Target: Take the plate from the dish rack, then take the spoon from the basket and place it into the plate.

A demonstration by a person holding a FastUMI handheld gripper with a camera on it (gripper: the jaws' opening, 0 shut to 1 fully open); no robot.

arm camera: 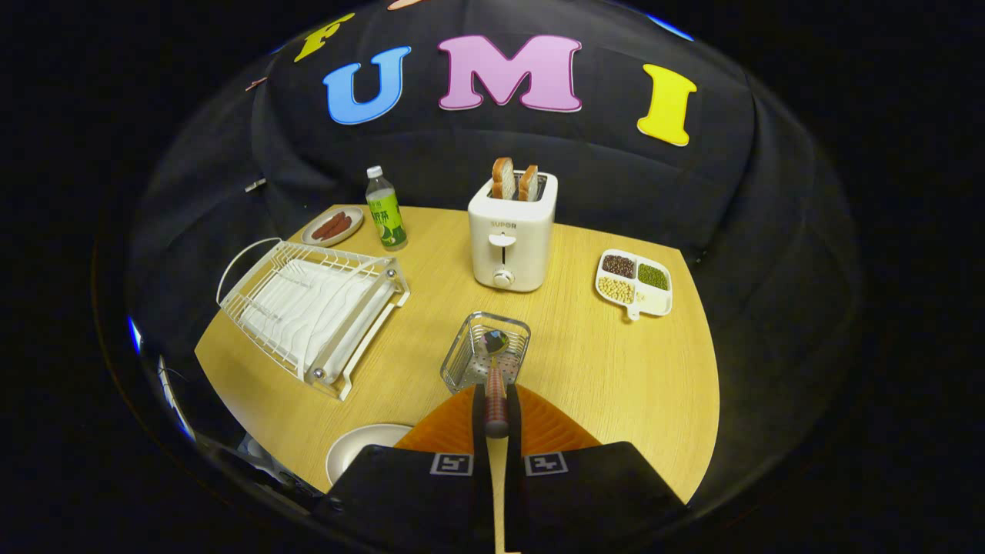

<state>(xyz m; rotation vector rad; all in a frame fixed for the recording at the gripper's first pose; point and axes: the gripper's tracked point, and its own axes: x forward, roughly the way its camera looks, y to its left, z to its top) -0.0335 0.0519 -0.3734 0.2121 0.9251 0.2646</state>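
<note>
At the bottom centre of the frame the gripper [496,419] is closed almost to touching, both fingers pinching the handle of the spoon [495,377], whose bowl points away over the wire basket [485,350] just ahead. The plate [362,450] lies at lower left on the table [616,369], beside the fingers (already out of the rack, it seems). The dish rack [312,308] sits at middle left, cleared. Behind the basket stands the toaster [512,238]. The spoon looks held by its handle so the bowl can lower into the plate.
</note>
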